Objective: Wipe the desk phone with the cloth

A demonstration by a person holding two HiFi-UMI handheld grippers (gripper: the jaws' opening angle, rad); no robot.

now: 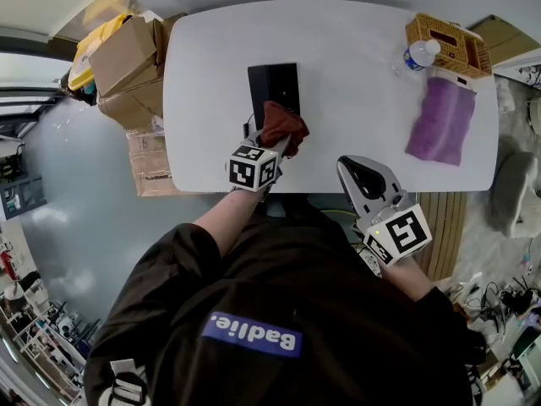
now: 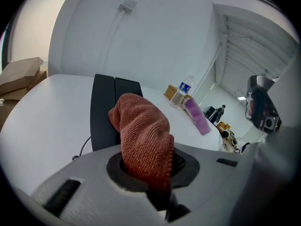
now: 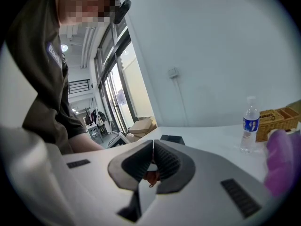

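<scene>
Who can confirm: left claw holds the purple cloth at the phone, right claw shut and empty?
Not quite: the left claw holds a rust-red cloth, as the left gripper view shows. The purple cloth lies by the basket. Rest stands: phone, right claw shut and empty.

The white table (image 1: 355, 41) has rounded corners, and a black desk phone (image 1: 273, 85) lies flat on it left of the middle, closer to the near edge, with its thin cord (image 1: 248, 128) trailing toward that edge. At the far right corner sits a wicker basket (image 1: 448, 45) with an upright water bottle (image 1: 418, 55) just beside it. A purple cloth (image 1: 441, 121) is spread along the right edge, near the basket.
</scene>
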